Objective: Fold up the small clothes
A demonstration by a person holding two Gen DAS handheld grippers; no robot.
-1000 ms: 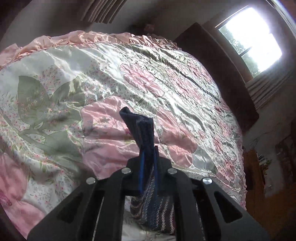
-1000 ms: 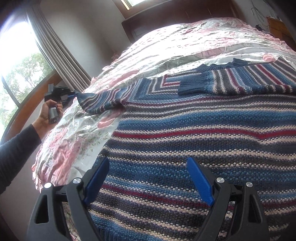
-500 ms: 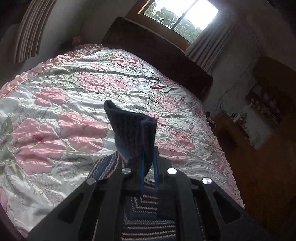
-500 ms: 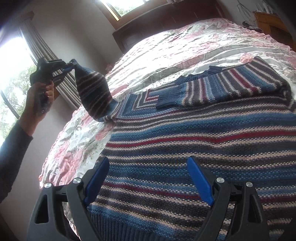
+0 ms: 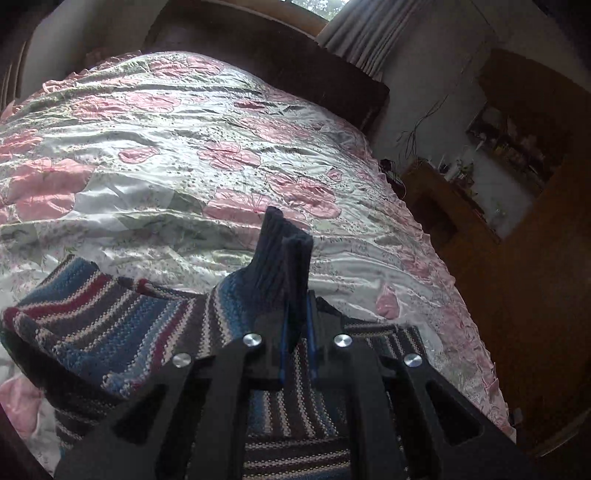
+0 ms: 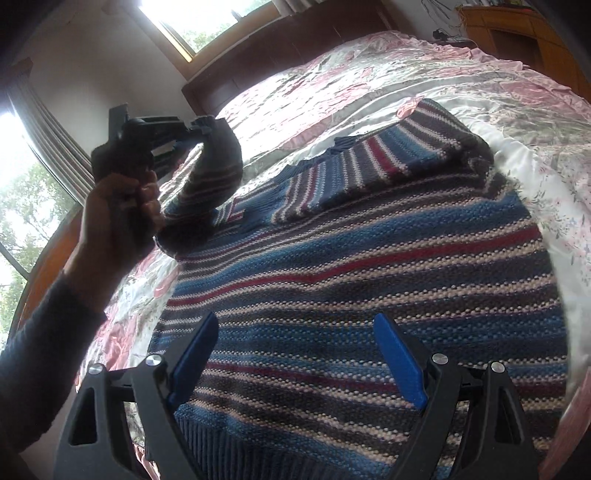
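Observation:
A striped knit sweater (image 6: 369, 266) in blue, red, grey and white lies flat on the bed. Its far sleeve (image 6: 388, 155) is folded across the chest. My left gripper (image 5: 295, 325) is shut on the dark ribbed cuff (image 5: 284, 247) of the near sleeve (image 6: 214, 173). That sleeve hangs lifted above the sweater's left shoulder. In the right wrist view a hand (image 6: 114, 218) holds the left gripper (image 6: 195, 129) up in the air. My right gripper (image 6: 295, 354) hovers open over the sweater's lower body, with nothing between its blue fingers (image 6: 397, 360).
A shiny floral bedspread (image 5: 184, 147) in pink and white covers the bed. A dark wooden headboard (image 5: 277, 62) stands at the far end. A wooden cabinet (image 5: 436, 199) with clutter stands beside the bed. Curtained windows (image 6: 173, 22) are behind.
My left gripper has lifted the sleeve cuff off the bed and swung it up and inward over the sweater. The right gripper has stayed open over the lower body.

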